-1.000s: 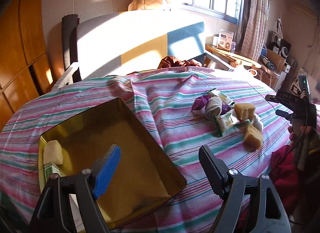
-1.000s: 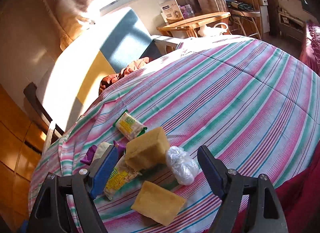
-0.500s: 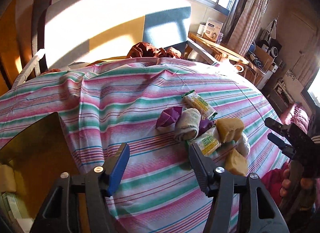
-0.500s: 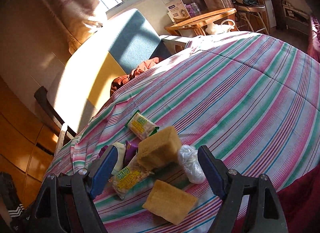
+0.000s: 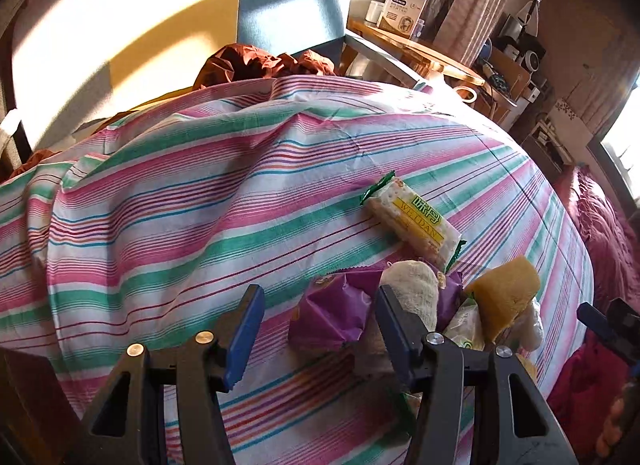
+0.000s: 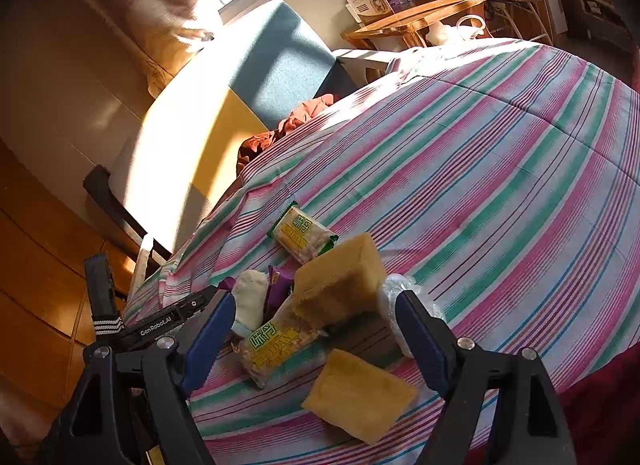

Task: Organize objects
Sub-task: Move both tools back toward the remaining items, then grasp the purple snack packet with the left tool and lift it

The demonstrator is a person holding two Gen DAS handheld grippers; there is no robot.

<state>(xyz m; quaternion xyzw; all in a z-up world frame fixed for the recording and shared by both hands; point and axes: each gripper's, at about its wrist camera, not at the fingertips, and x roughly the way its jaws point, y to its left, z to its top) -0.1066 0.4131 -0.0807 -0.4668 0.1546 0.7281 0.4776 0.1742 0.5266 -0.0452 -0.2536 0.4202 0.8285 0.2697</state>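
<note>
A pile of snacks lies on the striped tablecloth [image 5: 168,201]. In the left wrist view my left gripper [image 5: 320,321] is open, its jaws on either side of a purple packet [image 5: 332,313], with a cream cloth-wrapped roll [image 5: 416,289], a green-yellow cracker pack [image 5: 412,221] and a yellow sponge cake [image 5: 504,293] just beyond. In the right wrist view my right gripper [image 6: 312,329] is open over a cracker pack [image 6: 276,345], a sponge cake block [image 6: 340,281], a second cake [image 6: 360,397], a clear plastic bundle [image 6: 400,293] and another cracker pack [image 6: 304,237].
A sofa with rust-coloured cloth [image 5: 260,61] stands behind the table. A wooden side table [image 6: 424,17] with a box sits at the back right. A dark red cover [image 5: 600,233] lies to the right. The left gripper's body [image 6: 160,321] shows at the pile's left.
My left gripper has swung right from the gold tin to the snack pile and now brackets the purple packet. The tin has left its view. My right gripper has barely moved.
</note>
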